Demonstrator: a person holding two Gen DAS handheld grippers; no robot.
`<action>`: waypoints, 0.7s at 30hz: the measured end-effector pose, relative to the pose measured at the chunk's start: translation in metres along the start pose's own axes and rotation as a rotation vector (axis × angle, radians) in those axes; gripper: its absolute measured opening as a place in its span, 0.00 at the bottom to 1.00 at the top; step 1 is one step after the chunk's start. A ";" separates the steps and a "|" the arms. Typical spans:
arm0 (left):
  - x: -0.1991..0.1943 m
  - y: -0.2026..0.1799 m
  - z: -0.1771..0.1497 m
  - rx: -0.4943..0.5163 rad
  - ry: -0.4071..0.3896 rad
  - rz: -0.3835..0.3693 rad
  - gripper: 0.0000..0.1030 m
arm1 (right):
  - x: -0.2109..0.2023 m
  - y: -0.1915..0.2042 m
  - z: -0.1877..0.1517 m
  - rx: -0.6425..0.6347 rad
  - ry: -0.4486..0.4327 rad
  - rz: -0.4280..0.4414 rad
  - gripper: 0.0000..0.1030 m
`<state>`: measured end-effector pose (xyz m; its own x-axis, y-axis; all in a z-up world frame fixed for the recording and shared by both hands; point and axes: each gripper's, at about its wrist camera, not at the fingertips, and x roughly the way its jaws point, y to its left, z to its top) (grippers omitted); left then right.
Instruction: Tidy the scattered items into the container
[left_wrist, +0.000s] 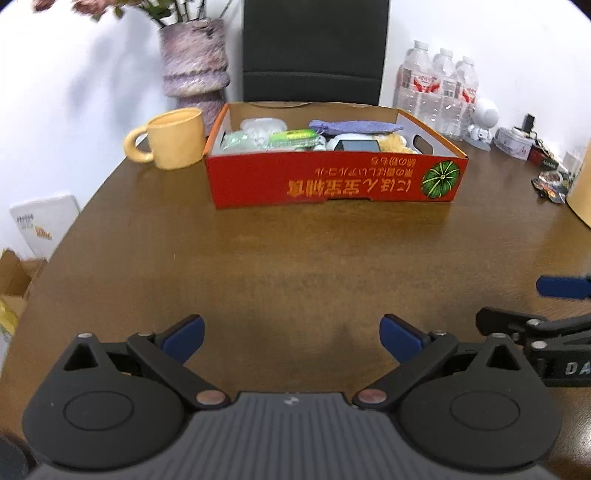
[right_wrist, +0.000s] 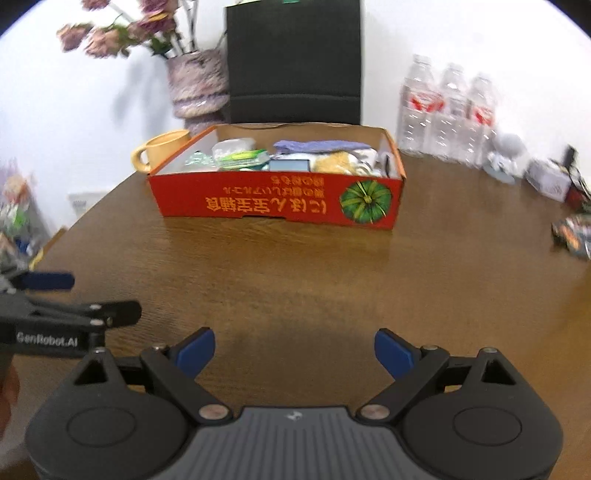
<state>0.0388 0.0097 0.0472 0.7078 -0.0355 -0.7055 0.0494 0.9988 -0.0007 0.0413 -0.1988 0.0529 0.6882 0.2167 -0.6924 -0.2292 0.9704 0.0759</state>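
Red cardboard box (left_wrist: 334, 179) holds the small items – table (left_wrist: 295, 251) before it bare | I hold left gripper (left_wrist: 291, 338) and right gripper (right_wrist: 294, 352) low, jaws apart, empty | looks tidied – clutter at far right (right_wrist: 570, 230) may remain

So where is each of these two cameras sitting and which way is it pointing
Left wrist: on the left gripper, low over the wooden table, facing the red cardboard box; its open fingers show, the right gripper at the right edge.
Right wrist: on the right gripper, same heading; open fingers, the left gripper at the left edge.
Shared: box, yellow mug, vase, water bottles.
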 end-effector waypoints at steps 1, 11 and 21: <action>0.000 0.000 -0.006 -0.007 -0.005 0.001 1.00 | 0.001 0.001 -0.007 0.012 -0.013 -0.002 0.91; 0.001 0.003 -0.045 -0.022 -0.039 0.032 1.00 | 0.009 0.012 -0.045 0.005 -0.041 0.006 0.92; 0.005 0.001 -0.058 -0.009 -0.073 0.031 1.00 | 0.015 0.021 -0.062 -0.037 -0.062 -0.042 1.00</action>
<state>0.0015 0.0122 0.0028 0.7584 -0.0063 -0.6517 0.0202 0.9997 0.0139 0.0043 -0.1816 0.0000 0.7392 0.1827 -0.6483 -0.2234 0.9745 0.0199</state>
